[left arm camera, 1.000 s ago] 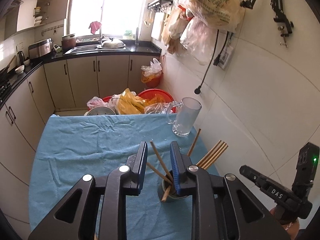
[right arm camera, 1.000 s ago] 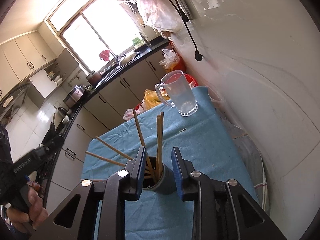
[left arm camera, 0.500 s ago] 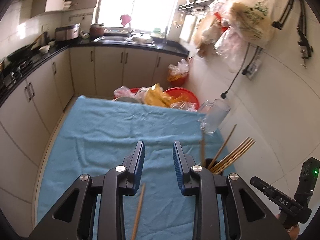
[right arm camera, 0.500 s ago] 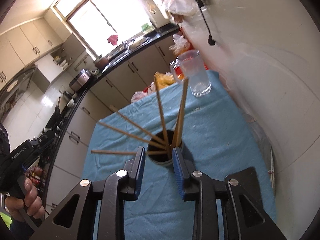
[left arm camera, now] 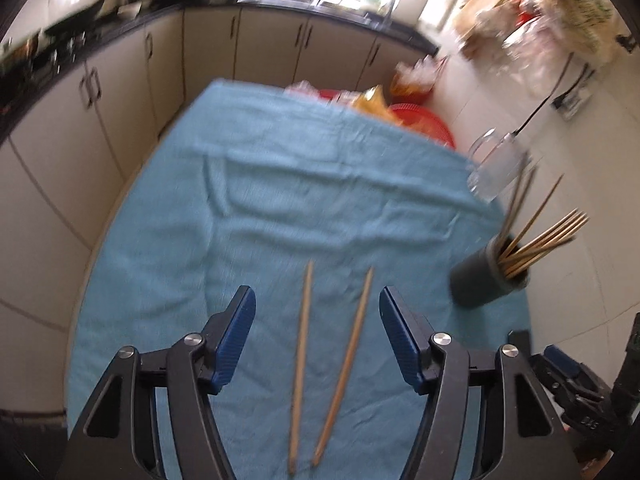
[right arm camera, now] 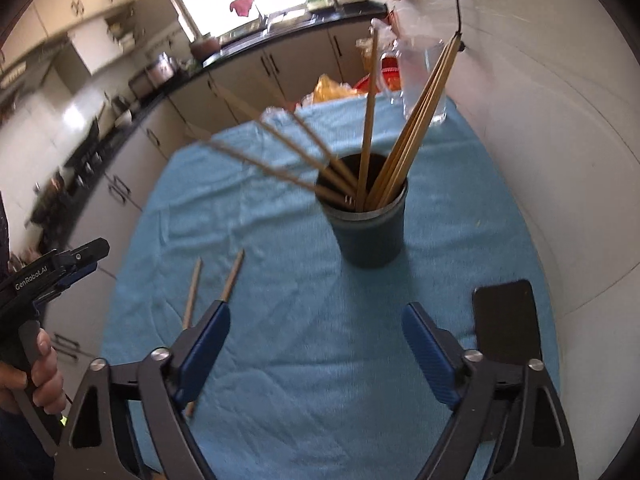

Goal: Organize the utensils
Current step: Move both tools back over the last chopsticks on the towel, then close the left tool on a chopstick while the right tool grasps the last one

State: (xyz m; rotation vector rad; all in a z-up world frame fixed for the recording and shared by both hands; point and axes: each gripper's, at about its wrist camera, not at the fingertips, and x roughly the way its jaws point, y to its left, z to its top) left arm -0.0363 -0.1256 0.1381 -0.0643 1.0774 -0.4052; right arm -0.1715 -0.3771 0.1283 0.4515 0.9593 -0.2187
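Two loose wooden chopsticks (left arm camera: pixel 302 360) lie side by side on the blue cloth (left arm camera: pixel 240 200), right between the fingers of my left gripper (left arm camera: pixel 316 300). Its jaws are opening and the pads touch neither stick. A dark cup (right arm camera: pixel 370 236) holding several chopsticks (right arm camera: pixel 416 120) stands upright ahead of my right gripper (right arm camera: pixel 316 312), whose jaws are opening wide with only cloth between them. The same cup (left arm camera: pixel 486 276) sits to the right in the left wrist view. The loose chopsticks (right arm camera: pixel 192 292) reach under the right gripper's left finger.
A glass mug (left arm camera: pixel 496 172) stands at the table's far right corner by the tiled wall. A black phone (right arm camera: pixel 504 320) lies near the right edge. A red basin (left arm camera: pixel 420 116) with bags sits beyond the table. A hand (right arm camera: pixel 40 368) holds the left gripper's handle.
Both grippers went from nearly shut to wide open. The left one swung left from over the cup, down to the cloth over two chopsticks. The right one drew back from the cup.
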